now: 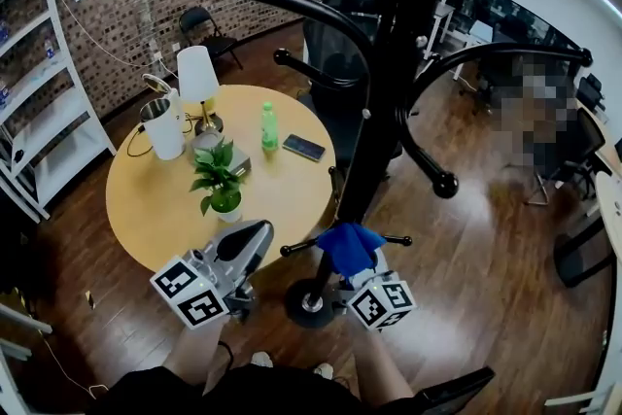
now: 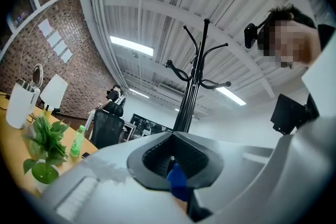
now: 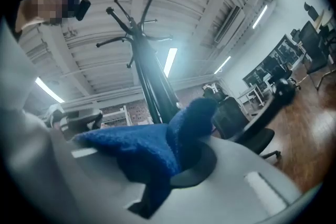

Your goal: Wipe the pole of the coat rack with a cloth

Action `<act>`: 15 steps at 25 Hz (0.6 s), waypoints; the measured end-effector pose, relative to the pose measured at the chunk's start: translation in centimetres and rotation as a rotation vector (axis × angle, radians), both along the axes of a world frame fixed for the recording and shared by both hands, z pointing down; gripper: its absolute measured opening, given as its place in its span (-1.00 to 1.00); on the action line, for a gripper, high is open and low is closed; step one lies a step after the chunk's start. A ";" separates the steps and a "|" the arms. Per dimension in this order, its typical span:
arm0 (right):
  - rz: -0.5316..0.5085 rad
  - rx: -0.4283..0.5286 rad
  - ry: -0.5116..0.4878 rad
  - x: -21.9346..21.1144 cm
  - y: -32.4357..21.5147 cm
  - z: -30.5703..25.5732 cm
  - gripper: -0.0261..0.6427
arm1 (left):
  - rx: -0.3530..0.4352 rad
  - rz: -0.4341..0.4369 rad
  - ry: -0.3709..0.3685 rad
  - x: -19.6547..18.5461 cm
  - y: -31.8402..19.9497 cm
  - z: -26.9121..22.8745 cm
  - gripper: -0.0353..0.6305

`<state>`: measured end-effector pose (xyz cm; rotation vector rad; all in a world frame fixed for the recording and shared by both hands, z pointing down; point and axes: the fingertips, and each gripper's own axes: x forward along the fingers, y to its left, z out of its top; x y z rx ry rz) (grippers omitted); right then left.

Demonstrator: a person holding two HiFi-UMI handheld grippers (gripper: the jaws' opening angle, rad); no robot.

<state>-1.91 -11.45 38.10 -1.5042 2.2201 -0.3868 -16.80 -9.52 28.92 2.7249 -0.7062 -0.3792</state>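
Note:
The black coat rack pole point(image 1: 389, 83) rises from a round base point(image 1: 309, 302) on the wood floor, with curved hooks branching off it. My right gripper point(image 1: 358, 267) is shut on a blue cloth point(image 1: 350, 246), which sits against the pole low down, just above the base. In the right gripper view the cloth point(image 3: 152, 149) bulges out over the jaws with the pole point(image 3: 152, 92) right behind it. To the pole's left, clear of it, my left gripper point(image 1: 255, 236) is shut and holds nothing. In the left gripper view the pole point(image 2: 191, 97) stands ahead beyond the jaws.
A round wooden table point(image 1: 155, 199) stands left of the rack, carrying a potted plant point(image 1: 219, 180), green bottle point(image 1: 269, 126), phone point(image 1: 303, 147), lamp point(image 1: 197, 78) and white jug point(image 1: 163, 126). A white shelf point(image 1: 39, 112) lines the left wall. Office chairs stand behind and to the right.

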 end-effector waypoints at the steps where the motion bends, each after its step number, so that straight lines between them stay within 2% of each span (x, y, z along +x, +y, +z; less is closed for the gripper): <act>1: 0.000 -0.027 0.000 0.0 -0.1 1.3 -0.86 | -0.002 -0.001 -0.005 0.0 0.1 0.1 -0.89; 5: -0.003 -0.122 -0.013 0.1 -0.2 5.5 -0.86 | -0.005 -0.006 -0.022 -0.3 0.4 0.3 -0.89; 9: -0.003 -0.160 -0.049 0.0 -0.2 6.5 -0.86 | -0.009 -0.016 -0.031 -0.8 0.6 0.5 -0.89; 11: -0.010 -0.132 -0.079 0.1 -0.1 5.1 -0.86 | -0.010 -0.017 -0.034 -0.9 0.7 0.6 -0.89; 13: -0.025 -0.053 -0.116 0.1 0.1 2.0 -0.86 | -0.010 -0.019 -0.032 -1.1 0.7 0.5 -0.89; 15: -0.033 0.030 -0.113 0.2 0.2 -2.0 -0.86 | -0.006 -0.023 -0.024 -1.4 0.7 0.3 -0.89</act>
